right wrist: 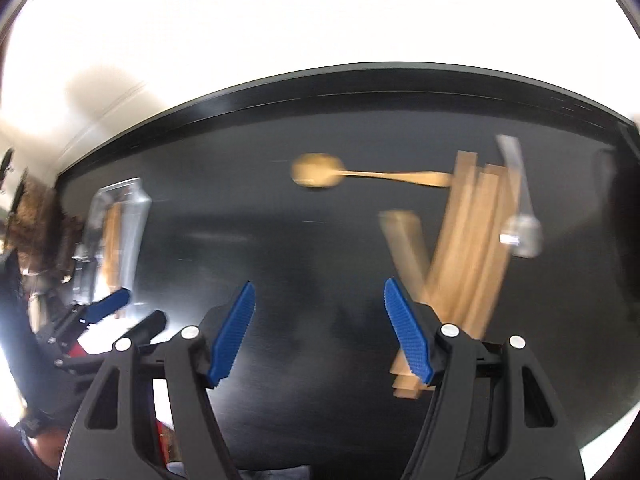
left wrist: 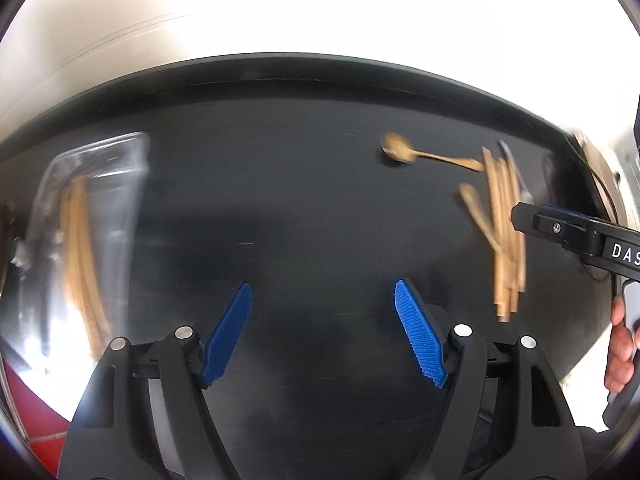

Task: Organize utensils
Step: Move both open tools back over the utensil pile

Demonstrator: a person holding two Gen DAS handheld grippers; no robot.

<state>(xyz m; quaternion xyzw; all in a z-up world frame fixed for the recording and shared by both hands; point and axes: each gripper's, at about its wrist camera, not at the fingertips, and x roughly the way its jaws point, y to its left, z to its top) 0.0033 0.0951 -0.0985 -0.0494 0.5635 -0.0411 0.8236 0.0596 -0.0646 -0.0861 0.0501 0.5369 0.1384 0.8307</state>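
The left tool (left wrist: 322, 334) hung over the dark surface (left wrist: 288, 208) with its blue pads spread wide and nothing between them. The right tool (right wrist: 320, 332) was just as wide and empty, tilted down beside a loose pile of wooden utensils (right wrist: 464, 248) lying on the right. A wooden spoon (right wrist: 320, 175) lay near the pile's far end, a metal spoon (right wrist: 520, 224) across it. More wooden pieces sat in a clear container (left wrist: 92, 220) well apart to the left.

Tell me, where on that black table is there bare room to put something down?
The widest bare stretch of the table lies between the clear tray and the wooden spoon. It is crowded by the pile of wooden sticks.
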